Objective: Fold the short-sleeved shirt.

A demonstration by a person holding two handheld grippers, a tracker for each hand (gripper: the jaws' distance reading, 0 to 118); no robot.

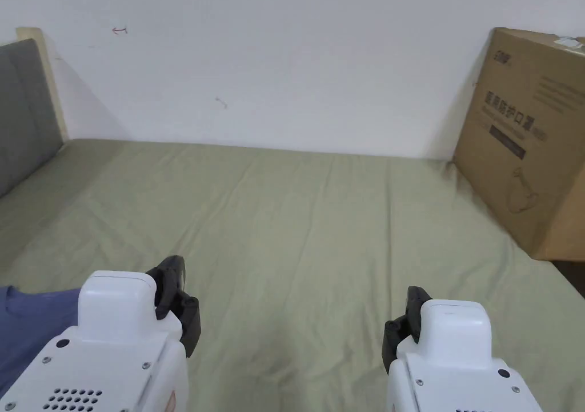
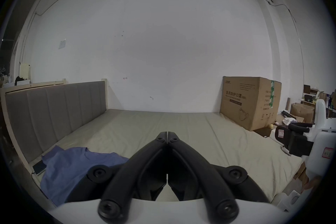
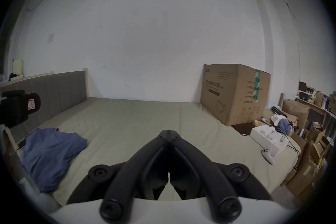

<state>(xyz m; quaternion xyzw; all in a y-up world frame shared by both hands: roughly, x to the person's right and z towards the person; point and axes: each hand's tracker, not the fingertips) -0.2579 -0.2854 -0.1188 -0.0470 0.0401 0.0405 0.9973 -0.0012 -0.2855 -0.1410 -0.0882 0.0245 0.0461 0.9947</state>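
A bed point(image 1: 297, 213) covered by a green sheet is set against a white wall point(image 1: 285, 59), flanked by a grey padded headboard point(image 1: 23, 110) and a cardboard box point(image 1: 531, 139).

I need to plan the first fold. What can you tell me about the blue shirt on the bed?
The blue shirt is soft, thin-looking fabric, lying crumpled and unfolded in a loose heap on the green sheet, near the bed's left edge close to the grey padded headboard. Folds and wrinkles hide its sleeves and collar. One edge lies by a dark flat object. Neither tool touches it.
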